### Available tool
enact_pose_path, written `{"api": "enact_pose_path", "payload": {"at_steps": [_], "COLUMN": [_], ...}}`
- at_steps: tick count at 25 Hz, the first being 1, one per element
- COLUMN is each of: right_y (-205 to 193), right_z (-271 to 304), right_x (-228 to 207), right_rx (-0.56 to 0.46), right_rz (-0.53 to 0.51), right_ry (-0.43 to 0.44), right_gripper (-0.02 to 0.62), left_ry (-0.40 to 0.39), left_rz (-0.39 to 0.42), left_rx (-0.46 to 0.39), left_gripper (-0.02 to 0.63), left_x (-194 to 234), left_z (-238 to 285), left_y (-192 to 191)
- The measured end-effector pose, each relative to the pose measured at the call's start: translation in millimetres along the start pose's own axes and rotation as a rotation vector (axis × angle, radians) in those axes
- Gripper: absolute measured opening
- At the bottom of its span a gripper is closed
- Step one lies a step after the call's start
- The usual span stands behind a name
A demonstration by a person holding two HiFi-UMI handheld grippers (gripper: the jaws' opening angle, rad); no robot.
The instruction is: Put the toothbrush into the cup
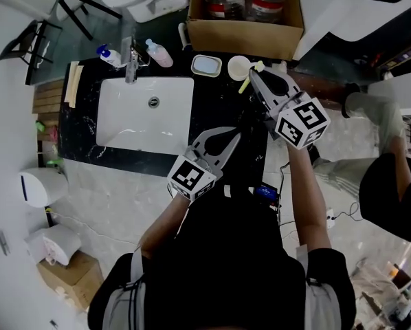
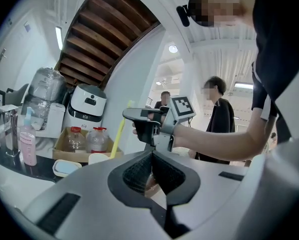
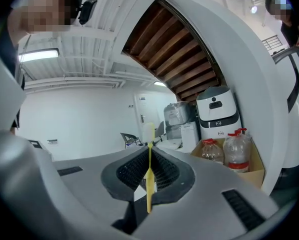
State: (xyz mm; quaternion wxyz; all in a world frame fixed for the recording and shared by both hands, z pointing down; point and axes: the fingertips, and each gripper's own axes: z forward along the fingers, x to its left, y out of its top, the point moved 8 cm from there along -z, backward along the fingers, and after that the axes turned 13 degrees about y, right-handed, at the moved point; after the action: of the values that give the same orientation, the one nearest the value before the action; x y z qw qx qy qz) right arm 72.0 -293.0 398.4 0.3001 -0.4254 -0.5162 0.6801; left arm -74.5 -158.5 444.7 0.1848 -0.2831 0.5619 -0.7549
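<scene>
Right gripper [image 1: 255,75] with toothbrush [image 1: 245,83] by the cup [image 1: 238,65].
Its jaws clamp the yellow handle; the left gripper [image 1: 234,135] is closed on nothing.

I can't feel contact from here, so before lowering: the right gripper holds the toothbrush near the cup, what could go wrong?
The thin yellow plastic toothbrush is pinched narrowly in the right gripper; it may twist or slip.
The small white cup stands unheld, the left gripper shut and well back; a nudge could tip it toward the pale blue soap dish.
</scene>
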Motion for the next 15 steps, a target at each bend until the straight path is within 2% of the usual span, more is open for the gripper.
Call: {"api": "enact_pose_path", "payload": {"at_steps": [4, 9, 15], "right_y": [2, -6, -35], "right_z": [21, 41, 70], "right_x": [-37, -72, -105], "right_rx": [0.006, -0.008, 0.070], "right_rz": [0.011, 0.073, 0.121], "right_ry": [-0.012, -0.027, -0.045], "right_gripper": [0.023, 0.023, 0.023], "left_ry": [0.006, 0.001, 0.006], "left_rz": [-0.013, -0.014, -0.035], "left_rx": [0.006, 0.022, 0.037], "left_gripper": [0.011, 0.011, 0.011], "left_x": [6, 11, 14], "left_z": [7, 15, 17], "left_y": [-2, -6, -13]}}
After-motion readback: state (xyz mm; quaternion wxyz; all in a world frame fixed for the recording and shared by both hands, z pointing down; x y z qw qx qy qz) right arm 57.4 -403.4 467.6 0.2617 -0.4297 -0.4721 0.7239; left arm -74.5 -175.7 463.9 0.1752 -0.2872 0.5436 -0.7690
